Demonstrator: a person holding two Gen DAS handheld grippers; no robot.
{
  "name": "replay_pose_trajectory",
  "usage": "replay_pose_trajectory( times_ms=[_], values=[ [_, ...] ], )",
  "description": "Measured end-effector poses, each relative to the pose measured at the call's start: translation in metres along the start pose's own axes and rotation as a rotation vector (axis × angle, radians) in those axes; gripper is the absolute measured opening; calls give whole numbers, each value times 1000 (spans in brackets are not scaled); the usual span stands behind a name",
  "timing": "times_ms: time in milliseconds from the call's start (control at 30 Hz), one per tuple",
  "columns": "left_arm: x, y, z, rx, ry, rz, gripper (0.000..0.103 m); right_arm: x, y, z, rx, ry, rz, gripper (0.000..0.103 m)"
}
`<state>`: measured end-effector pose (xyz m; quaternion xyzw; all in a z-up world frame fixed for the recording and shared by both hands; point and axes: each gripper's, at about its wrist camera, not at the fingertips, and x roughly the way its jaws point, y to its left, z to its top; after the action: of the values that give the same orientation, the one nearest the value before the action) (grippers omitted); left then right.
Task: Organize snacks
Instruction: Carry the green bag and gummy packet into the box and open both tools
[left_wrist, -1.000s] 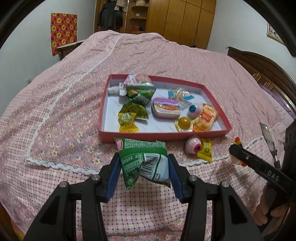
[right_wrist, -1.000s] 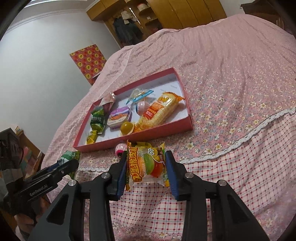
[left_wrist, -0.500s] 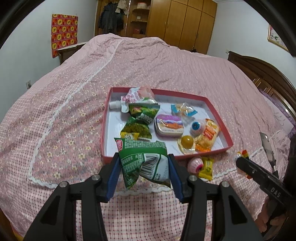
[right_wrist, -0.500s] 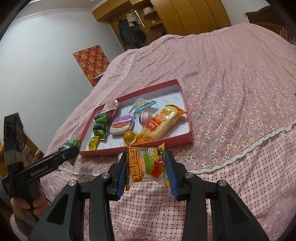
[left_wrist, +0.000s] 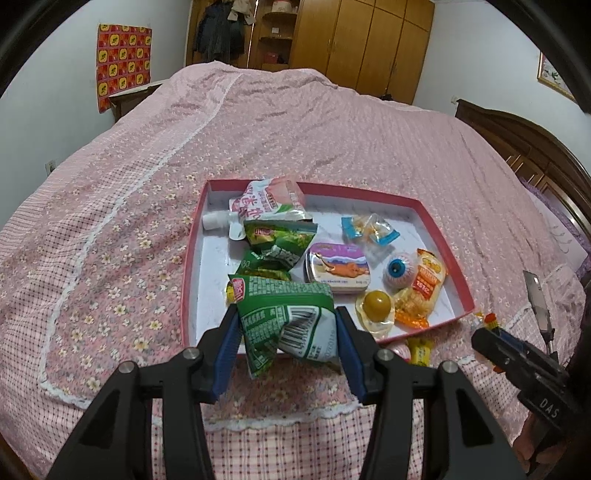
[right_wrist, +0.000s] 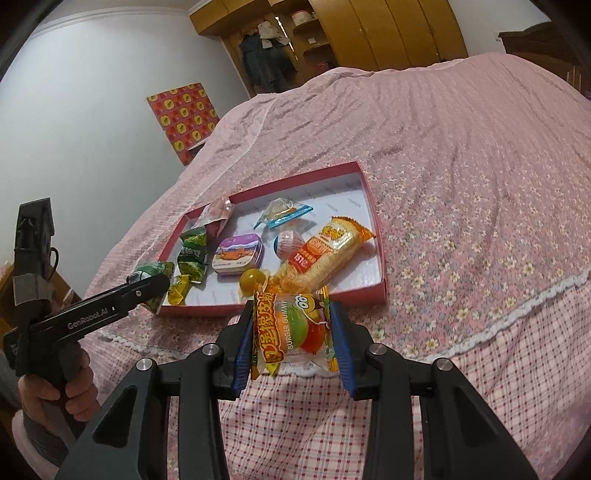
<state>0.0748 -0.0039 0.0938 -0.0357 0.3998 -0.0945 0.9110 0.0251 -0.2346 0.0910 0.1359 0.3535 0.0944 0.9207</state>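
Observation:
A red-rimmed tray (left_wrist: 192, 258) (right_wrist: 382, 254) with a white floor lies on the pink bed and holds several snacks: a pouch, green packets, a purple tin (left_wrist: 338, 267) (right_wrist: 238, 254), an eyeball candy (left_wrist: 397, 271), an orange cracker pack (right_wrist: 325, 254). My left gripper (left_wrist: 286, 328) is shut on a green snack packet (left_wrist: 284, 317), held above the tray's near left corner. My right gripper (right_wrist: 293, 332) is shut on a burger gummy packet (right_wrist: 295, 330), just short of the tray's near rim. Each gripper shows from the side in the other's view: the left gripper (right_wrist: 147, 286) and the right gripper (left_wrist: 491, 336).
A yellow candy (left_wrist: 419, 350) and a pink round candy lie on the bedspread outside the tray's near rim. A wooden wardrobe (left_wrist: 362, 40) stands behind the bed, a dark headboard (left_wrist: 524, 144) at the right. A person's hand (right_wrist: 55, 387) grips the left tool's handle.
The left gripper has carried the green packet forward, from short of the tray's near rim to over its near left corner. The right gripper has rolled slightly and stays at the near rim.

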Motion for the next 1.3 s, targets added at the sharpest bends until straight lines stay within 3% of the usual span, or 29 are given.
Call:
replay_pose_trajectory(
  times_ms=[300, 567, 800, 967, 1300],
  values=[
    [29, 2, 6, -9, 29, 0, 52, 12, 5, 16, -55, -1, -26, 39],
    [41, 5, 11, 10, 5, 41, 52, 29, 2, 31, -58, 6, -33, 39],
    [57, 18, 14, -32, 16, 39, 52, 47, -4, 48, -53, -4, -48, 39],
    [64, 13, 15, 10, 5, 86, 52, 64, -8, 64, -52, -19, -73, 39],
    [71, 9, 14, 52, -19, 105, 53, 95, -7, 79, -98, -37, -156, 40]
  ],
)
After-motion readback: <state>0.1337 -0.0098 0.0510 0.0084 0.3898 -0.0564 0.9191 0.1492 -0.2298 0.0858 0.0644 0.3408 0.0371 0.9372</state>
